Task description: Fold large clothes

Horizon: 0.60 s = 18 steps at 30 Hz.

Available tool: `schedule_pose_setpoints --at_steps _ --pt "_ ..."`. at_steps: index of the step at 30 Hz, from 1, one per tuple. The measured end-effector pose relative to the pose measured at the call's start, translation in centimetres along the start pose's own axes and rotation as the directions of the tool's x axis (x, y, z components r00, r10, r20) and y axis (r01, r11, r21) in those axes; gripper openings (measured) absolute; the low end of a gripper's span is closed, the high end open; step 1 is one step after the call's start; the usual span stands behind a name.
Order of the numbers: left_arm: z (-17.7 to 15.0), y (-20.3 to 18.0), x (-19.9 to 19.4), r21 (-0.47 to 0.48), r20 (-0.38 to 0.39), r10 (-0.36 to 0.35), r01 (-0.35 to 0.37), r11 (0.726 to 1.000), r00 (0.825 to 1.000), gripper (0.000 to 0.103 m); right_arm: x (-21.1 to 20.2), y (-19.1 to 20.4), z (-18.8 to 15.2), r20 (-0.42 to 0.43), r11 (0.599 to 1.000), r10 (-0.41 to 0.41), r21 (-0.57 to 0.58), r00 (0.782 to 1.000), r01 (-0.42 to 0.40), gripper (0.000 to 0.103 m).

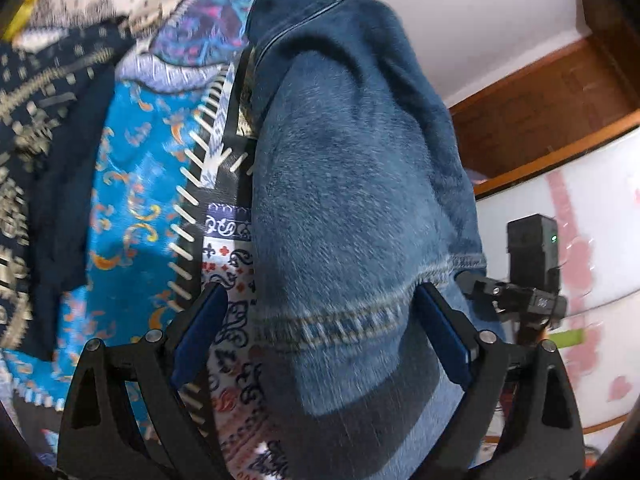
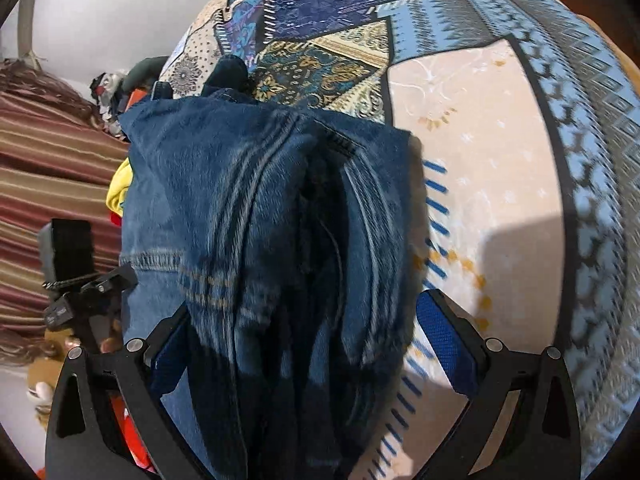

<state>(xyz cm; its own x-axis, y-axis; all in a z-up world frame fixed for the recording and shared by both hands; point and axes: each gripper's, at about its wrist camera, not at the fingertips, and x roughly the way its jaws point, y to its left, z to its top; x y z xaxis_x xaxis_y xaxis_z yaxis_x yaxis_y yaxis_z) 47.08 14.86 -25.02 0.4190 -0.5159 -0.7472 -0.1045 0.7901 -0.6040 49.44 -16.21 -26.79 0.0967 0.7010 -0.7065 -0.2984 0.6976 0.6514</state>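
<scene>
A pair of blue denim jeans hangs bunched over the patchwork bedspread. My left gripper stands wide open, and the stitched hem of a jeans leg lies between its blue pads. In the right wrist view the jeans drape in thick folds between the fingers of my right gripper, which is also wide open around the cloth. The other gripper shows at the side of each view. The lower part of the jeans is hidden under the folds.
The patchwork bedspread covers the bed to the right. A pile of other clothes, yellow and red, lies at the left. A striped brown cloth and a wooden shelf stand at the sides.
</scene>
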Motion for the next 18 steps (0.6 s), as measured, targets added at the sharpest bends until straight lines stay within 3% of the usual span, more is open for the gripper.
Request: schedule_pose_setpoints --at_steps 3,7,9,14,18 --pt "0.3 1.0 0.9 -0.055 -0.029 -0.078 0.076 0.996 0.997 0.096 0.5 0.4 0.9 -0.004 1.0 0.02 -0.012 1.0 -0.02 0.1" --pt "0.4 1.9 1.5 -0.12 -0.035 -0.145 0.14 0.983 0.989 0.095 0.7 0.6 1.2 -0.004 0.999 0.041 -0.014 0.999 -0.041 0.091" --pt "0.3 2.0 1.7 -0.147 -0.036 -0.199 0.192 0.97 0.979 0.081 0.2 0.5 0.9 0.002 0.999 0.044 -0.018 0.999 -0.044 0.083" --pt "-0.4 0.3 0.5 -0.084 -0.002 -0.129 0.128 0.988 0.992 0.063 -0.9 1.7 0.8 0.041 0.999 0.005 -0.033 0.999 -0.004 0.05" --pt "-1.0 -2.2 -2.1 -0.004 0.04 -0.106 0.107 0.994 0.994 0.053 -2.2 4.3 0.5 0.069 0.997 -0.04 -0.067 0.997 0.045 0.039"
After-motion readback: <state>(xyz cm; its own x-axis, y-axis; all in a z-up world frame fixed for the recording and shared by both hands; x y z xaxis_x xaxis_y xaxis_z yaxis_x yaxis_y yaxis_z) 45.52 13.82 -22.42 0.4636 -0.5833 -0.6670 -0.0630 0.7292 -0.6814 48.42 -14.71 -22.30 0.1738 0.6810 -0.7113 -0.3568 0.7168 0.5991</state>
